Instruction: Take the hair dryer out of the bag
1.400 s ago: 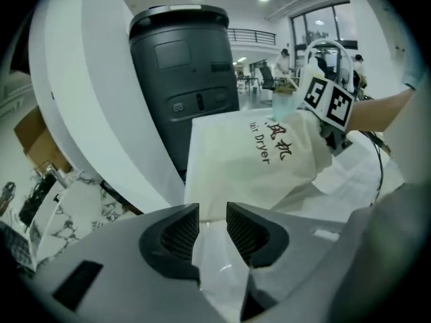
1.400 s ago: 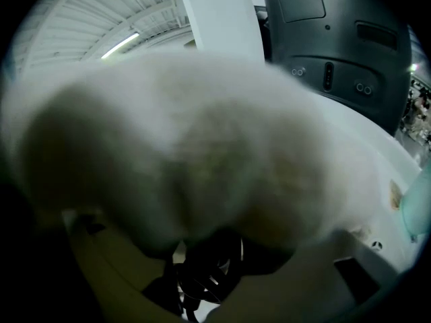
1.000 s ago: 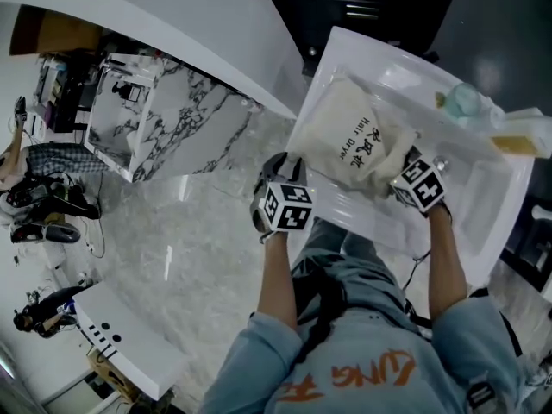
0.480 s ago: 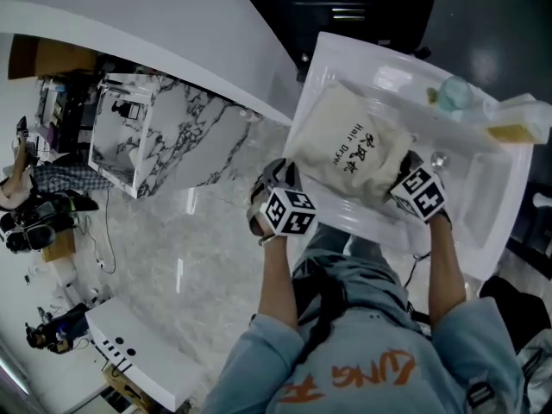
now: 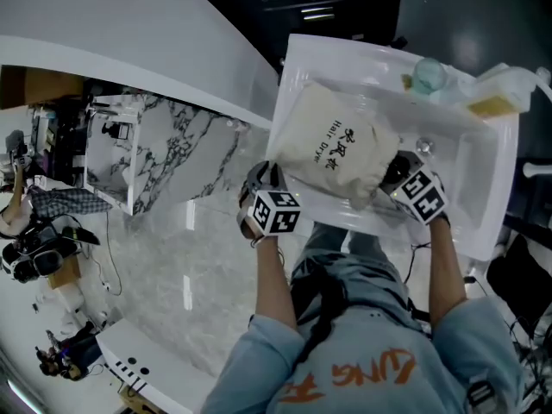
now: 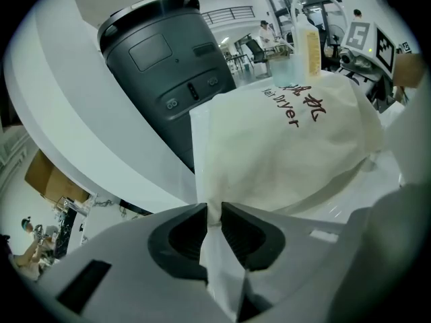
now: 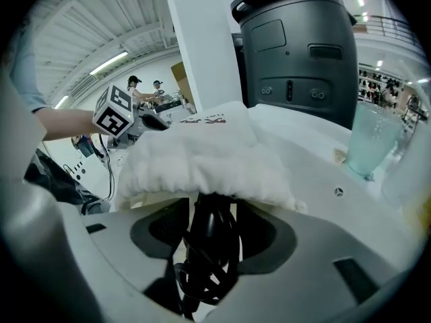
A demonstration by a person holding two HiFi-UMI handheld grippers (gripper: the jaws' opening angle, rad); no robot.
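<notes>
Fabric at the closed end of the cloth bag (image 5: 332, 145) lies between the jaws of the left tool (image 6: 214, 215), which are closing on it. This pinch should be firm before any pull. The right tool (image 7: 215, 210) is clamped on the black handle and wound cord of the hair dryer (image 7: 210, 254), just ahead of which the gathered bag mouth covers the rest. I would draw the right tool straight back from the left one, low over the washbasin (image 5: 483, 188), so the cord does not snag.
</notes>
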